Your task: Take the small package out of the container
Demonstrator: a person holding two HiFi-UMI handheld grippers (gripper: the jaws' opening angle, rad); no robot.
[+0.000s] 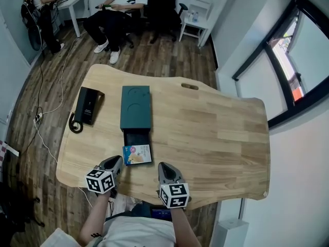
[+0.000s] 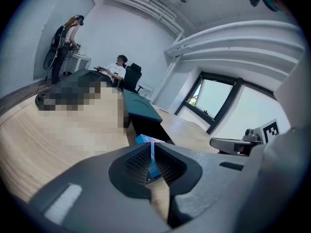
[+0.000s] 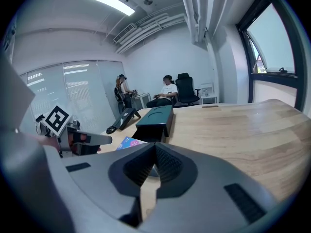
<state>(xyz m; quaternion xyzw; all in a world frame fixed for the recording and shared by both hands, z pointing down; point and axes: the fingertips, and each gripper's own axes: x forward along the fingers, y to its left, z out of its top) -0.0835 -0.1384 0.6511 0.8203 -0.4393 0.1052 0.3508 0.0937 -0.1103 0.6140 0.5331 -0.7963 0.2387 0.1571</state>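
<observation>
head view
table (image 1: 216, 133): pale wood, wavy edge.
container (image 1: 135, 107): dark green box lying flat on the table, long side running away from the person; inner tray (image 1: 136, 137) slid out at the near end.
package (image 1: 137, 154): out of the container, flat on the table just before the tray's near end, slightly askew; touching the tray or not, cannot tell.
phone (image 1: 88, 106): black, left of the container and apart from it, cord (image 1: 75, 123) looped at its near corner.
left gripper (image 1: 117, 161): at the near table edge, tip just beside the package's left side.
right gripper (image 1: 163, 166): at the near edge too, right of the package, apart from it.
background: seated person (image 1: 121, 4) beyond the table's far end.

left gripper view
left gripper (image 2: 152, 152): jaws drawn together to a thin slit, gripping nothing.
package (image 2: 144, 140): blue, showing above and through the slit, just beyond the tips.
container (image 2: 138, 108): behind the package, open end toward the camera.
right gripper (image 2: 213, 142): off to the right.

right gripper view
right gripper (image 3: 154, 154): jaws closed to a narrow slit, nothing between.
package (image 3: 127, 142): left of the jaws, on the table before the container (image 3: 156, 116).
phone (image 3: 125, 116): left of the container.
left gripper (image 3: 108, 139): at far left, near the package.
</observation>
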